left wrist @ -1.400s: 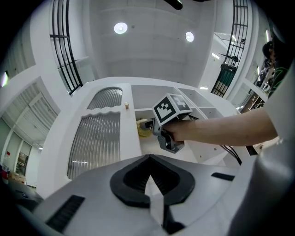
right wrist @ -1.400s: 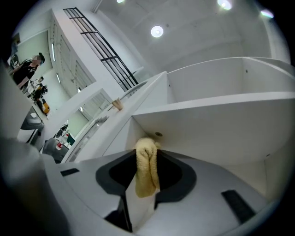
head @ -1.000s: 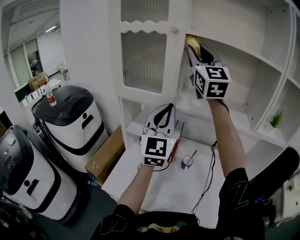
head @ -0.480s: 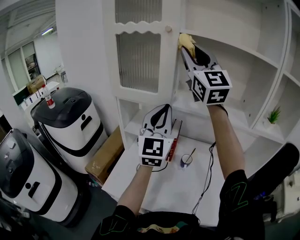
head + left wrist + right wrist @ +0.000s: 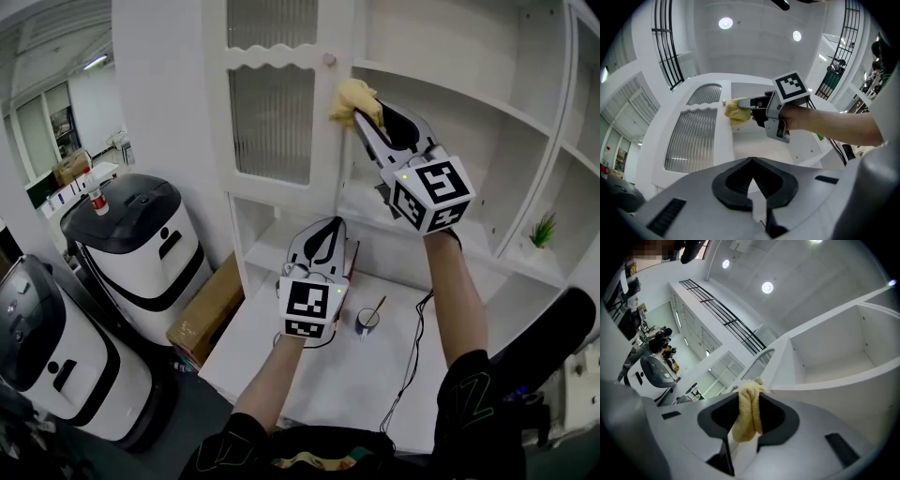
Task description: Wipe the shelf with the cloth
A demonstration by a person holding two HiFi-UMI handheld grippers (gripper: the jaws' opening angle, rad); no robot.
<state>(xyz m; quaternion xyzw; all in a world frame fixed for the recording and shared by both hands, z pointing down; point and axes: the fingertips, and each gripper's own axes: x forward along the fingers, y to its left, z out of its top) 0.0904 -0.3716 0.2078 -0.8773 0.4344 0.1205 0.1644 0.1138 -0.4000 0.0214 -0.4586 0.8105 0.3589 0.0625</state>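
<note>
A yellow cloth is pinched in my right gripper, which is shut on it and held high. The cloth hangs bunched just in front of the left end of the white upper shelf, beside the cabinet door's knob; contact with the shelf cannot be told. In the right gripper view the cloth fills the gap between the jaws, with the shelf board to its right. My left gripper is held lower over the desk, shut and empty. Its own view shows the cloth above its jaws.
A ribbed-glass cabinet door stands left of the shelves. On the white desk are a cup with a stick, a red item and a cable. Black-and-white machines and a cardboard box are at left. A small plant sits right.
My right gripper has drawn the cloth leftward and down, off the left end of the upper shelf. The left gripper has barely moved.
</note>
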